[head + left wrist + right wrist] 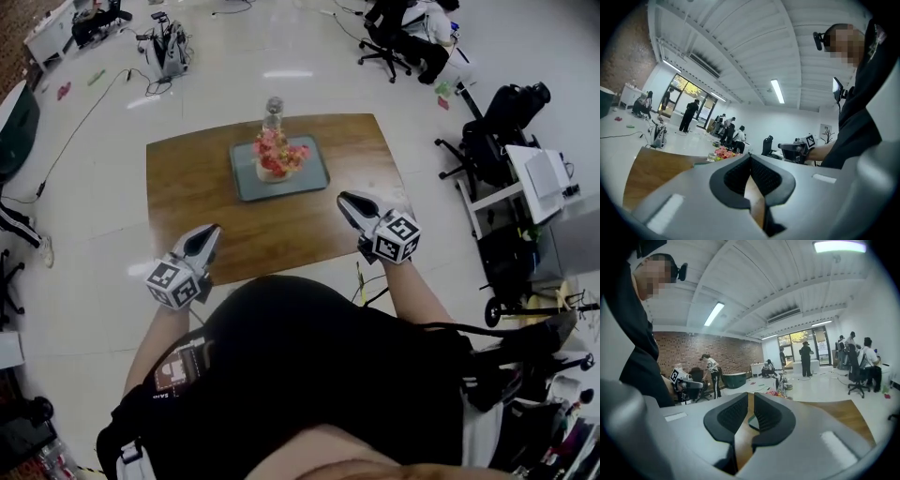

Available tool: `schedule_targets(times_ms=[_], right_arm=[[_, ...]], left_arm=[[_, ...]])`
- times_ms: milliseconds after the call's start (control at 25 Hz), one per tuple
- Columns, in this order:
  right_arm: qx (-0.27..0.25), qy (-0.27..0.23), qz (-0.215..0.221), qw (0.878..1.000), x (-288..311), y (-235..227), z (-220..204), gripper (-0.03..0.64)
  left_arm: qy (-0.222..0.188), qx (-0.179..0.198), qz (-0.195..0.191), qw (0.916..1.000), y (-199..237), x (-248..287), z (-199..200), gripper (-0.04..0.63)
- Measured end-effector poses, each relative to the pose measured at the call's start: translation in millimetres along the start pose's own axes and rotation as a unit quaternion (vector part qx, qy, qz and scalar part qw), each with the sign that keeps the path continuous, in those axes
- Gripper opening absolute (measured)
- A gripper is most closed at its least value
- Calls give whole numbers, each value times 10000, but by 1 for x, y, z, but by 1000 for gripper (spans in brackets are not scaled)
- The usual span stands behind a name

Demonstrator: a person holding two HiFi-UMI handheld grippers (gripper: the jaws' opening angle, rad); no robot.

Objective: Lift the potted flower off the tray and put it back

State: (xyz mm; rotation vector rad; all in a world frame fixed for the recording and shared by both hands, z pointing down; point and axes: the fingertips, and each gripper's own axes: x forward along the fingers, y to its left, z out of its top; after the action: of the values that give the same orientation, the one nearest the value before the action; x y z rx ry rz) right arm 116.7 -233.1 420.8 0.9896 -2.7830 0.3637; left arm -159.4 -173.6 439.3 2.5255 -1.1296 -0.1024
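The potted flower [278,155], pink and red blooms in a pale pot, stands on a grey tray [309,178] in the middle of a wooden table [187,187]. Both grippers hover level near the table's near edge, well short of the tray. My left gripper [208,234] is shut with nothing in it; in its own view the tips meet [750,157], and the flower [724,152] lies far ahead. My right gripper [345,199] holds nothing; in the right gripper view a narrow slit separates its pads [751,394], with the flower [774,393] beyond.
A glass bottle [273,111] stands just behind the tray. Office chairs [483,141] and desks crowd the right side. A person sits at the far right [412,33], and cables and equipment [164,47] lie on the floor at the far left.
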Motion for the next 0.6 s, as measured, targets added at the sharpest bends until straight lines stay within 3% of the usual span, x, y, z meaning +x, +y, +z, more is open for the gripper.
schedule_targets(times_ms=[200,480,600], right_arm=[[98,91,134,9998,34,-21,-5,55],[8,286,823,9962,44,-79,-18,58],[-69,288,894,9956,51,-96,-12,60]], left_arm=[[208,70,-85,9997,27,32,0,-6],[445,286,359,9980,20,83,-18,-6],[592,340,368,9970,24,94,-25,-6]])
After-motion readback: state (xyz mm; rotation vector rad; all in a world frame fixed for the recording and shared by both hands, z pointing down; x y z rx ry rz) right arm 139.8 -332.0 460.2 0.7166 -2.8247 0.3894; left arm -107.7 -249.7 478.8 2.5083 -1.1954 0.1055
